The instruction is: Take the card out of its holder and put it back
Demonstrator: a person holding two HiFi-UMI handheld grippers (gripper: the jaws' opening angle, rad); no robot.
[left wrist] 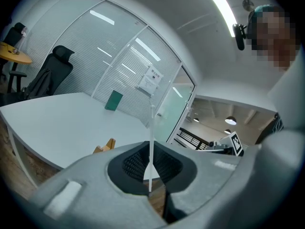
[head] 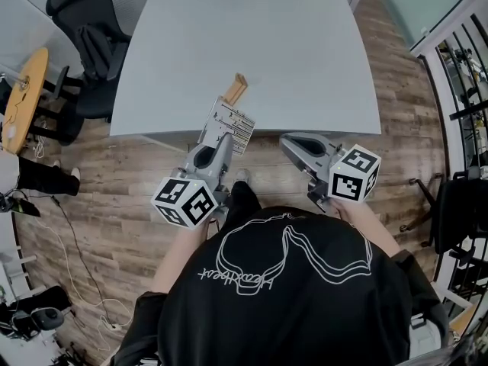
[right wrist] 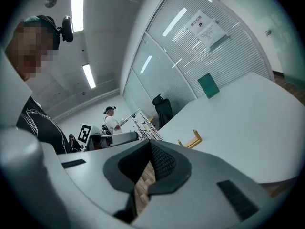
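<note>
My left gripper (head: 219, 134) is shut on a white printed card (head: 234, 123) and holds it in the air just before the table's near edge. In the left gripper view the card (left wrist: 151, 137) stands edge-on as a thin white line between the closed pads. The empty wooden card holder (head: 235, 90) rests on the grey table (head: 252, 44), a little beyond the card; it also shows as the holder (left wrist: 105, 147) and the holder (right wrist: 191, 140). My right gripper (head: 291, 142) hangs shut with nothing in it, right of the card and off the table's edge.
A green object (left wrist: 114, 100) stands at the table's far end. Black office chairs (head: 88, 29) and a round yellow table (head: 23, 97) are at the left. A railing (head: 465, 75) runs along the right. Cables lie on the wooden floor (head: 84, 242). A person (right wrist: 110, 120) stands in the background.
</note>
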